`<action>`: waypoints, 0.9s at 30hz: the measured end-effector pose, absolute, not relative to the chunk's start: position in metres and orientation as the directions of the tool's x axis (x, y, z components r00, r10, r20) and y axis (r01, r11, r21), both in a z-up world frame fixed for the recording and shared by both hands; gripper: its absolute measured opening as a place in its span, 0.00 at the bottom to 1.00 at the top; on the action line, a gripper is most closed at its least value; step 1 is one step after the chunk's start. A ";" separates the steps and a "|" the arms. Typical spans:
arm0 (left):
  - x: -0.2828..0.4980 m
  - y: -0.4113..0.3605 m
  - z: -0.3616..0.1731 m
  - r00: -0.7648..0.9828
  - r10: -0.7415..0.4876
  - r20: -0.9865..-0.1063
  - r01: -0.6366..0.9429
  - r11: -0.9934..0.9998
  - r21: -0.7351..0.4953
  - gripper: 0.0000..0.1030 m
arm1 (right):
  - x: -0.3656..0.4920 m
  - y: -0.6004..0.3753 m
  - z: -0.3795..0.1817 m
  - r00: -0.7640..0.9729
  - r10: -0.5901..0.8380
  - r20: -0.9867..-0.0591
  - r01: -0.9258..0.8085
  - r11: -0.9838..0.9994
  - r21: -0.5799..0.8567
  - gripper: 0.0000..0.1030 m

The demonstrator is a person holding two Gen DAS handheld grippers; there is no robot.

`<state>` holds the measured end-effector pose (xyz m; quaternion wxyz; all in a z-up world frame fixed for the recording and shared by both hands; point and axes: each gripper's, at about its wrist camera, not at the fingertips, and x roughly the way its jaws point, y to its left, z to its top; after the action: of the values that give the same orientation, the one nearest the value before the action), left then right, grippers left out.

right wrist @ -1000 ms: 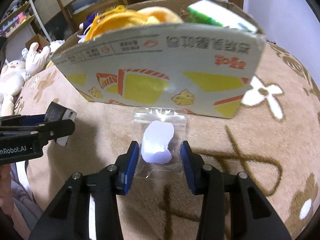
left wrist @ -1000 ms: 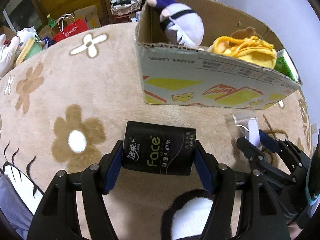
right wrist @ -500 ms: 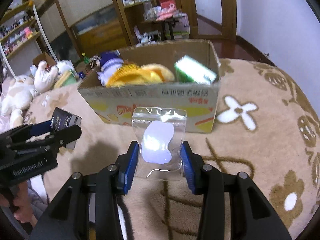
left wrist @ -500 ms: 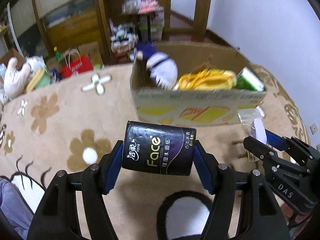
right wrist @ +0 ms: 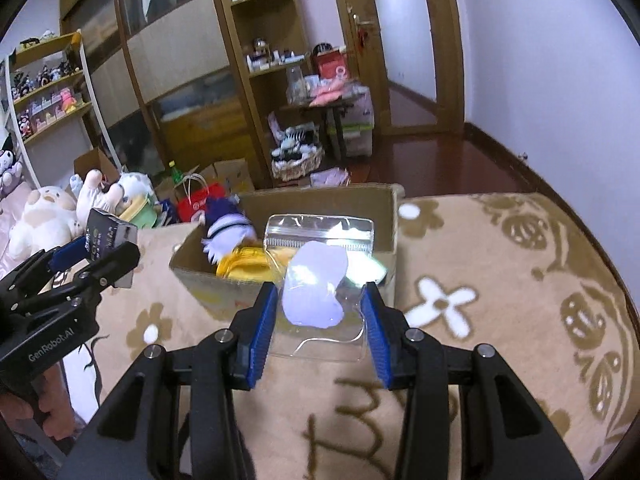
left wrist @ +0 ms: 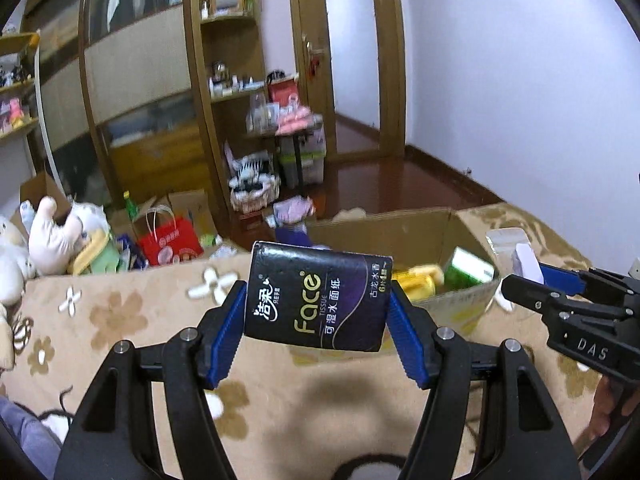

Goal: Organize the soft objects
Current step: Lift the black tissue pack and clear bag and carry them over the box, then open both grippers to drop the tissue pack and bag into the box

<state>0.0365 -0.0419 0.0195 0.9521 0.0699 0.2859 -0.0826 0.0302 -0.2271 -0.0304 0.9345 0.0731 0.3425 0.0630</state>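
Our left claw [left wrist: 317, 317] gripping a black tissue pack [left wrist: 316, 295], right claw [right wrist: 320, 322] gripping a clear bag [right wrist: 320, 280], both raised just short of the open cardboard box [right wrist: 384, 204] rim

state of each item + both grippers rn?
left gripper: shut on tissue pack, lifted
tissue pack: sealed, held off the blanket
right gripper: shut on zip bag, lifted
zip bag: held upright, pale soft piece inside
cardboard box: open, partly filled
purple plush: in box
yellow plush: in box
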 end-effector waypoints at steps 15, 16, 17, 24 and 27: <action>0.086 -0.059 0.019 0.849 -0.172 -0.500 0.258 0.960 0.107 0.64 | 0.079 -0.238 -0.023 0.801 0.196 -0.565 -0.110 0.977 0.183 0.44; 0.091 -0.061 0.016 0.846 -0.166 -0.506 0.256 0.960 0.113 0.64 | 0.082 -0.238 -0.026 0.797 0.204 -0.569 -0.113 0.975 0.192 0.44; 0.094 -0.062 0.014 0.845 -0.164 -0.509 0.256 0.960 0.116 0.64 | 0.086 -0.237 -0.029 0.791 0.215 -0.574 -0.120 0.973 0.199 0.44; 0.126 -0.075 -0.003 0.819 -0.166 -0.549 0.281 0.951 0.131 0.64 | 0.111 -0.222 -0.049 0.764 0.226 -0.604 -0.168 0.974 0.152 0.45; 0.139 -0.074 -0.015 0.798 -0.178 -0.575 0.288 0.952 0.105 0.64 | 0.120 -0.223 -0.056 0.761 0.234 -0.605 -0.173 0.972 0.159 0.45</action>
<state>0.1389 -0.0744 -0.0145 0.9435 0.0940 0.2926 -0.1236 0.1203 -0.2226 -0.0555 0.9371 0.0466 0.3284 0.1087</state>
